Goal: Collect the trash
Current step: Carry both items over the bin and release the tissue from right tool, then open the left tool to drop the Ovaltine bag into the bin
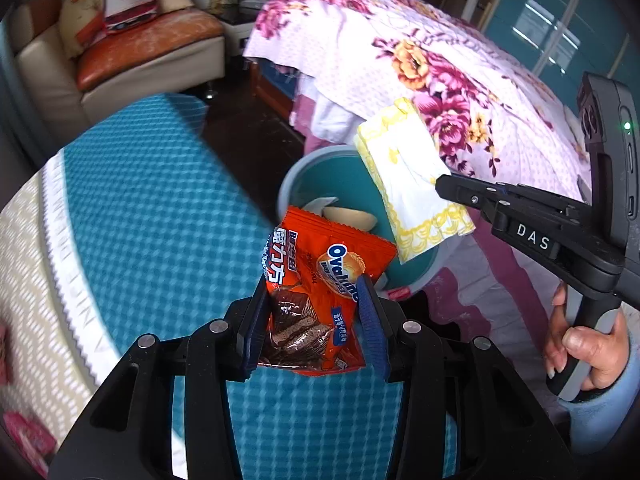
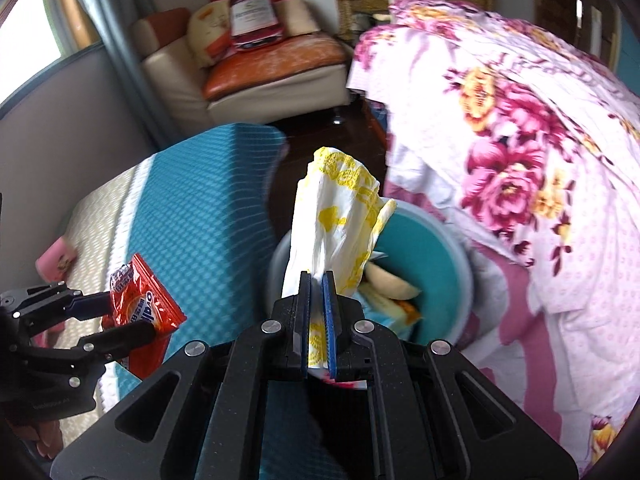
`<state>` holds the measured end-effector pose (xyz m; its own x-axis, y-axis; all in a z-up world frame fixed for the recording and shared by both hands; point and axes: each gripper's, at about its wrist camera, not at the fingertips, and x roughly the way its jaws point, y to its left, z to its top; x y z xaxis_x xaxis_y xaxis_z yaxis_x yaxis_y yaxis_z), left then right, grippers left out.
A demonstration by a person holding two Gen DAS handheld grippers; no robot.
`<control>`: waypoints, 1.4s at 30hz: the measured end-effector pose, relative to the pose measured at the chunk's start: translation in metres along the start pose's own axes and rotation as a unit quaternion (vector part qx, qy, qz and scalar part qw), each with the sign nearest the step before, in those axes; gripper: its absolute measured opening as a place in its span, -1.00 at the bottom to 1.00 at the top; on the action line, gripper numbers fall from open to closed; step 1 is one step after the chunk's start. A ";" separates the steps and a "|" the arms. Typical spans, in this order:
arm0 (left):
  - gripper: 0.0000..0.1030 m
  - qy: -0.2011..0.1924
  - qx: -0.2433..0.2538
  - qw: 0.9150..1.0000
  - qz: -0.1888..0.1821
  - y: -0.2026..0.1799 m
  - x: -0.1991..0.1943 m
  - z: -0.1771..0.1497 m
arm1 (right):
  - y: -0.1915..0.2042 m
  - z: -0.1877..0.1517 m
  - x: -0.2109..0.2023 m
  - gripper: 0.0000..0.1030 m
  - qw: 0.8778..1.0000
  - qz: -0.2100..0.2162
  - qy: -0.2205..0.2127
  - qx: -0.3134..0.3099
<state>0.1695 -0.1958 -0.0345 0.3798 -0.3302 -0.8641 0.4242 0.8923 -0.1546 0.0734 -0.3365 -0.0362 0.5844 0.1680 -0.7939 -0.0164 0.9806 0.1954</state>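
I am holding the yellow-patterned napkin (image 2: 340, 216) over the teal trash bin (image 2: 448, 240), my right gripper (image 2: 317, 280) clamped on it; my left gripper (image 1: 312, 292) is gripping the orange Ovaltine wrapper (image 1: 320, 272) just short of the rim. Next, I judge, releasing both above the opening.

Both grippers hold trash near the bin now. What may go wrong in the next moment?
1. The napkin in the right gripper is wide and floppy; it may drape over the bin rim rather than fall in.
2. The left gripper holds the snack wrapper at the bin's near edge, so it could drop outside.
3. The two grippers are close and might collide.
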 end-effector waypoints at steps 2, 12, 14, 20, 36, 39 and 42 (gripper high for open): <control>-0.15 0.005 0.007 1.000 -0.004 -0.008 0.012 0.007 | -0.009 0.002 0.002 -0.88 1.000 -0.006 0.003 0.007; -0.15 0.028 0.024 0.999 0.001 -0.028 0.060 0.037 | -0.055 0.011 0.022 -0.87 0.999 -0.031 0.022 0.036; -0.10 0.030 0.026 0.999 0.002 -0.030 0.066 0.043 | -0.058 0.011 0.024 -0.87 0.999 -0.032 0.023 0.037; 0.55 0.023 0.021 0.999 0.016 -0.034 0.072 0.049 | -0.068 0.013 0.030 -0.87 0.998 -0.036 0.028 0.041; 0.76 0.016 0.006 0.999 0.036 -0.013 0.059 0.037 | -0.057 0.015 0.038 -0.86 0.998 -0.043 0.039 0.030; 0.77 0.017 0.004 0.999 0.038 -0.010 0.057 0.035 | -0.053 0.016 0.042 -0.80 0.997 -0.046 0.047 0.027; 0.77 0.017 0.001 0.999 0.039 -0.007 0.056 0.033 | -0.049 0.016 0.044 -0.60 0.997 -0.048 0.051 0.023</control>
<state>0.2147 -0.2304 -0.0661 0.3829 -0.2498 -0.8893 0.3970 0.9138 -0.0857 0.1129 -0.3789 -0.0710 0.4962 0.0859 -0.8639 0.0744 0.9872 0.1409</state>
